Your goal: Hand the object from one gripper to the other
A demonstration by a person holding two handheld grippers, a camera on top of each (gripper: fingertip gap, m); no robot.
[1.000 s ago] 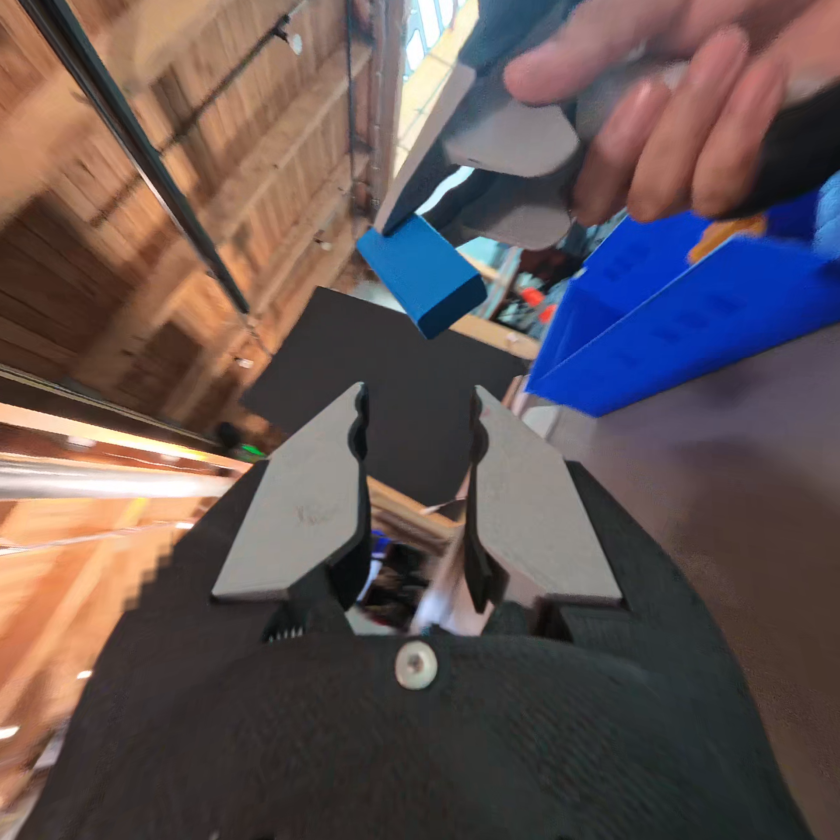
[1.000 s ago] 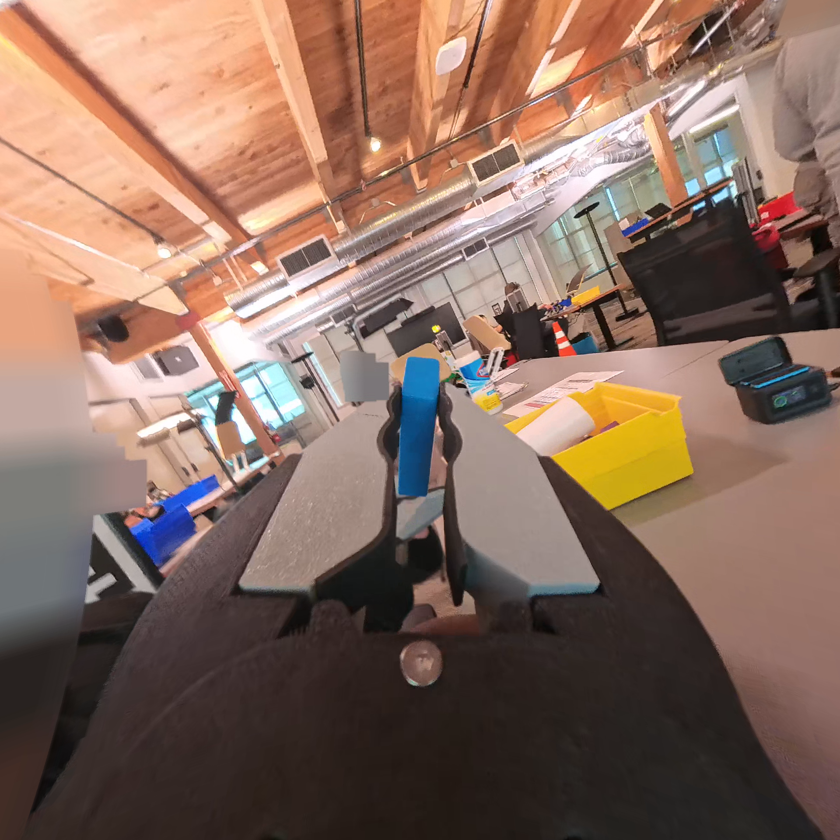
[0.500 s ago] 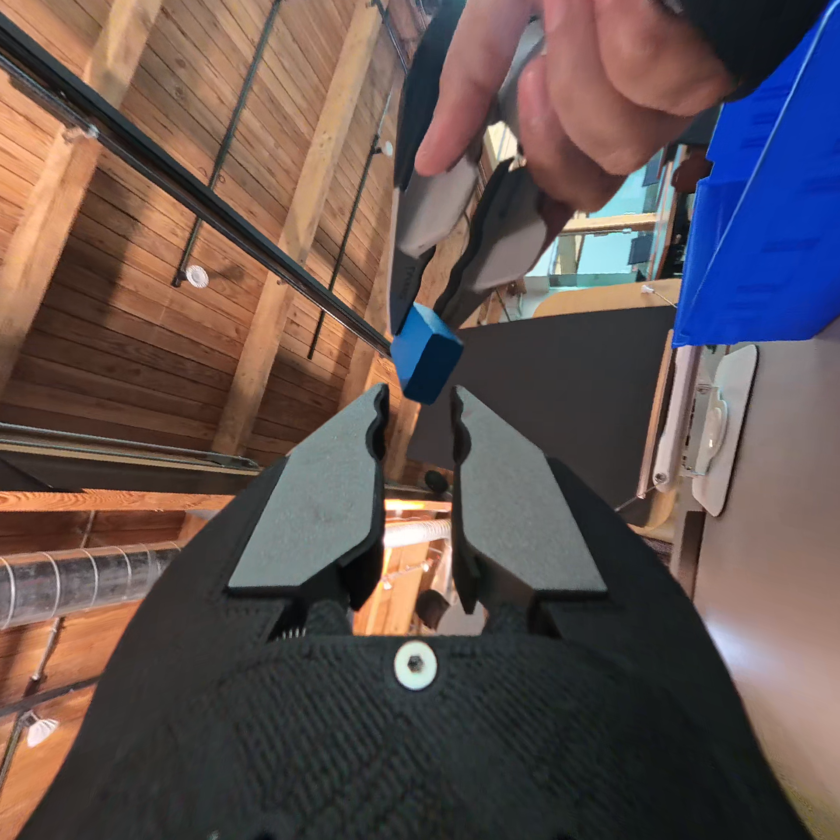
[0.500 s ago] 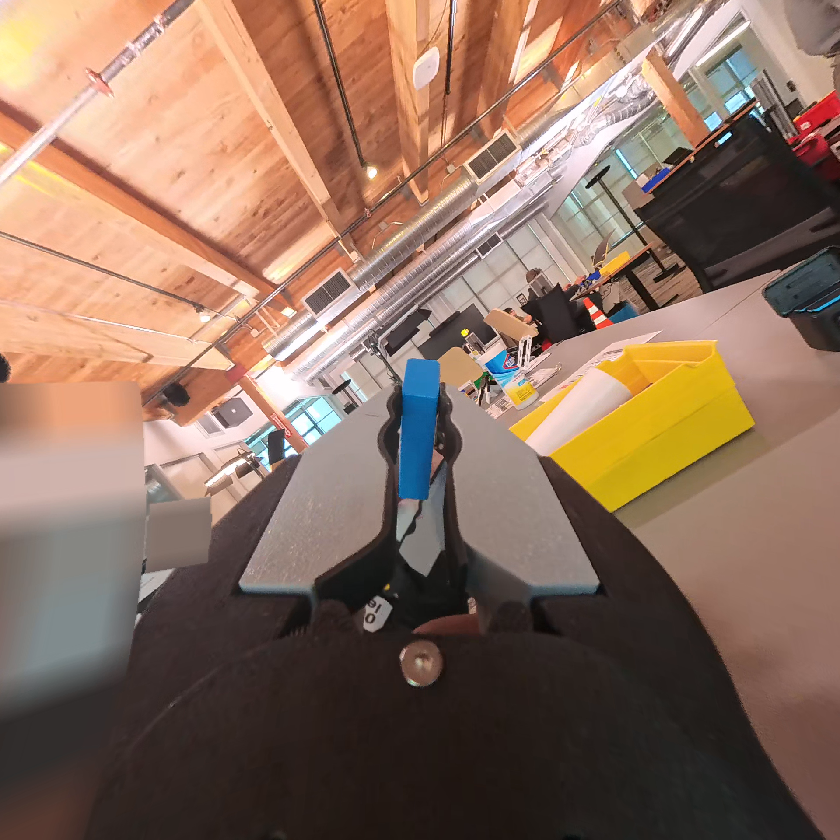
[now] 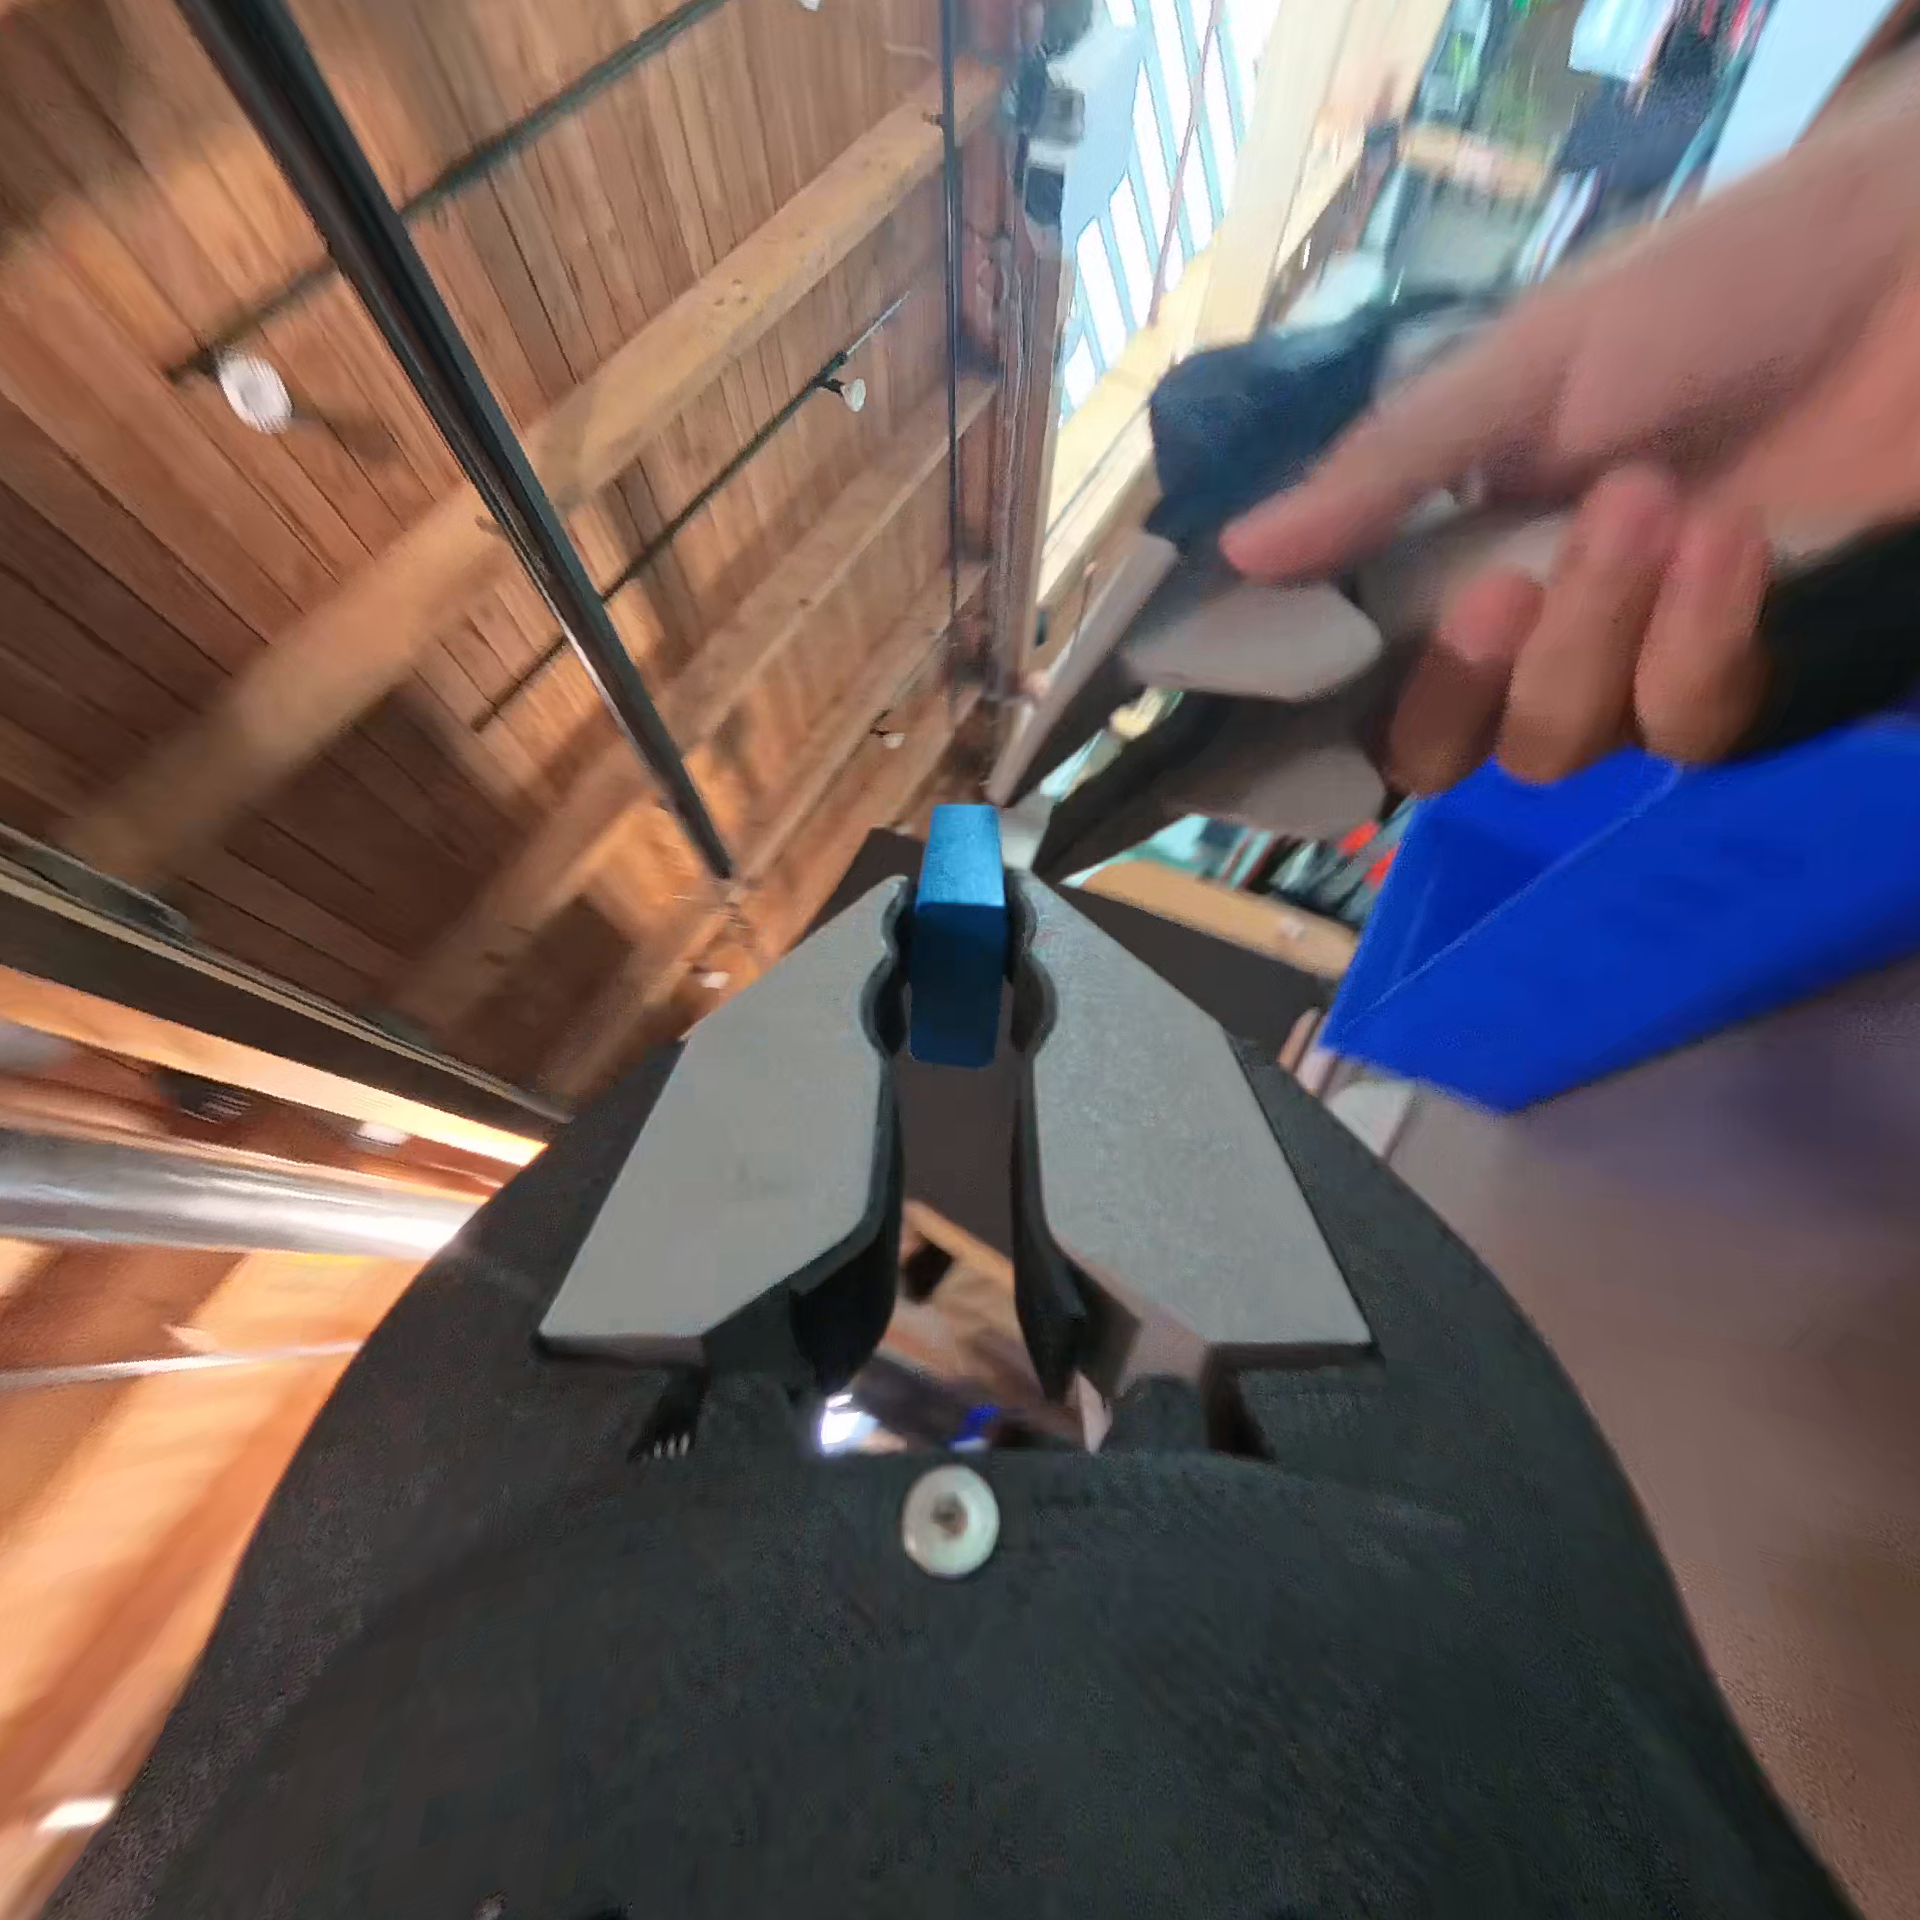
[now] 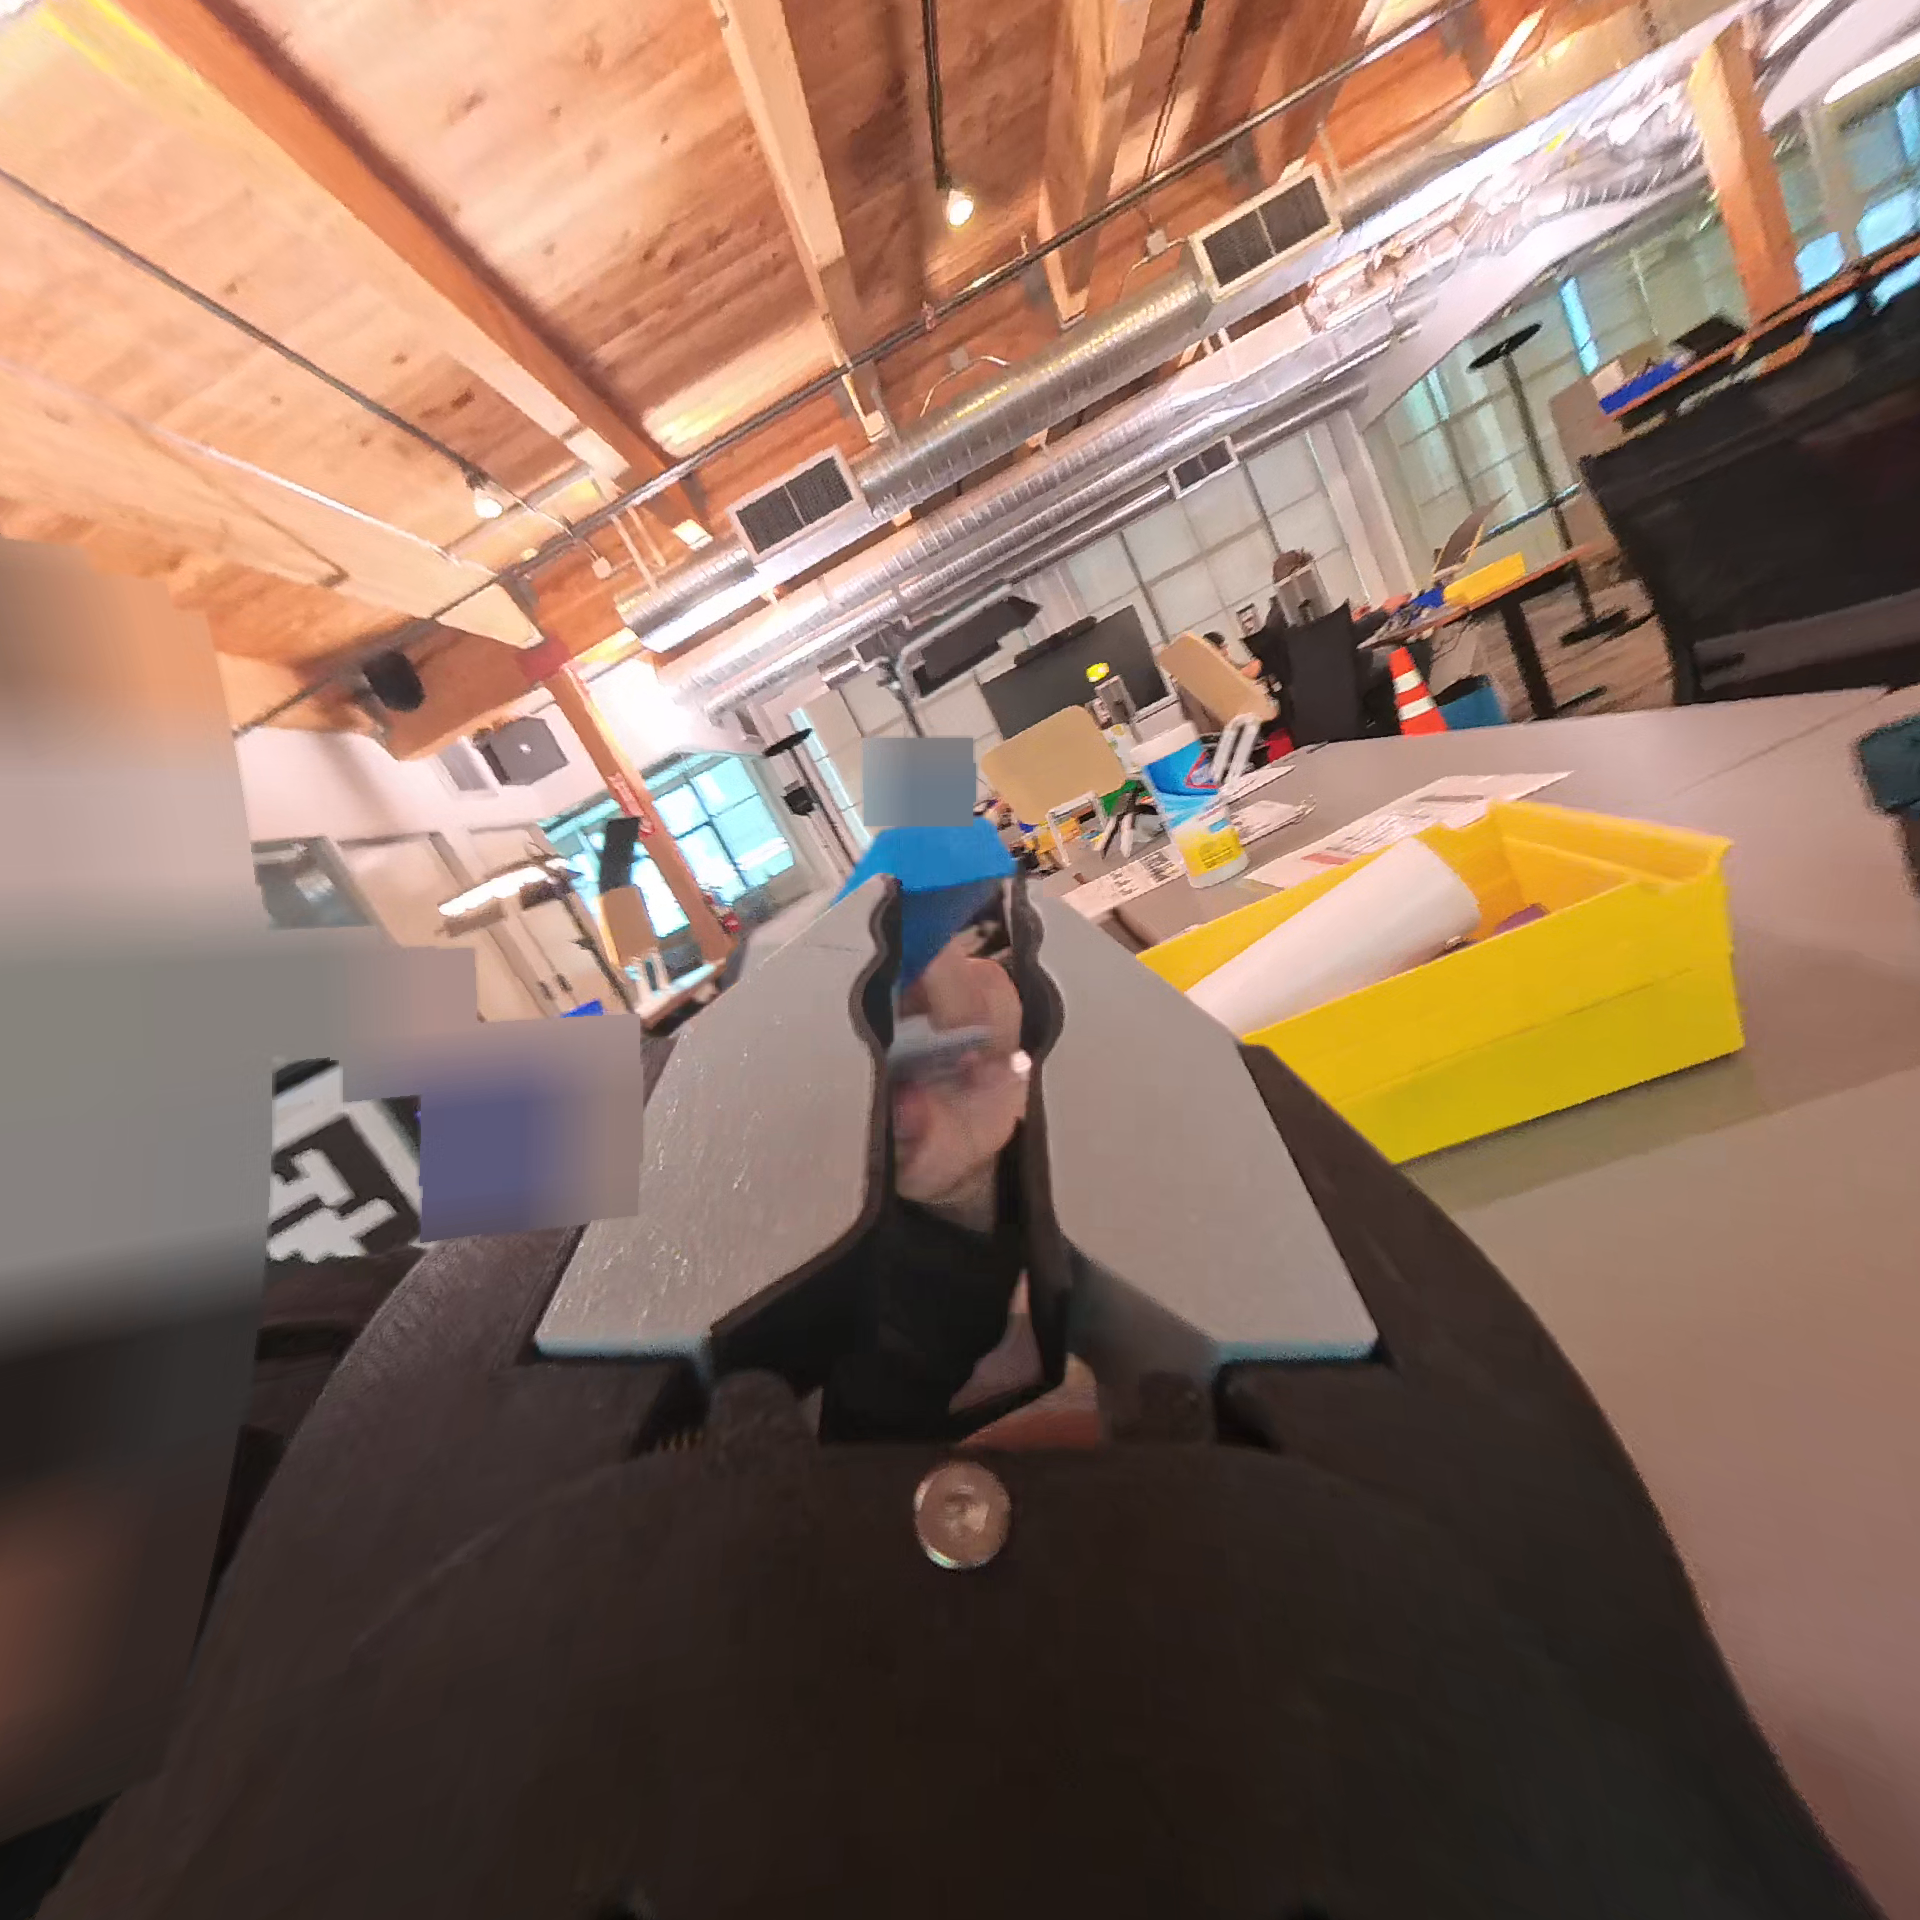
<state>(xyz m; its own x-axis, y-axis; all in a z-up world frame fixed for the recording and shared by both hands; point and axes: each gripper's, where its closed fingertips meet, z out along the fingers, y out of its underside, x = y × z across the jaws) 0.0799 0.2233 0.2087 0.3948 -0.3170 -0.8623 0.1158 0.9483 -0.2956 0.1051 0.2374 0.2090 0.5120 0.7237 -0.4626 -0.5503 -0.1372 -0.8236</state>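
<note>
The block (image 5: 956, 966) has passed from the right claw (image 6: 951, 920), now spread, into the left claw (image 5: 954, 935) pinching it; handover looks done, so the right should withdraw.

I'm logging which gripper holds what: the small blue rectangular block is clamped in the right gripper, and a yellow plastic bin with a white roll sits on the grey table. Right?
Not quite: the small blue rectangular block is clamped in the left gripper, as the left wrist view shows; the right gripper is open. The yellow plastic bin with the white roll does sit on the grey table.
</note>
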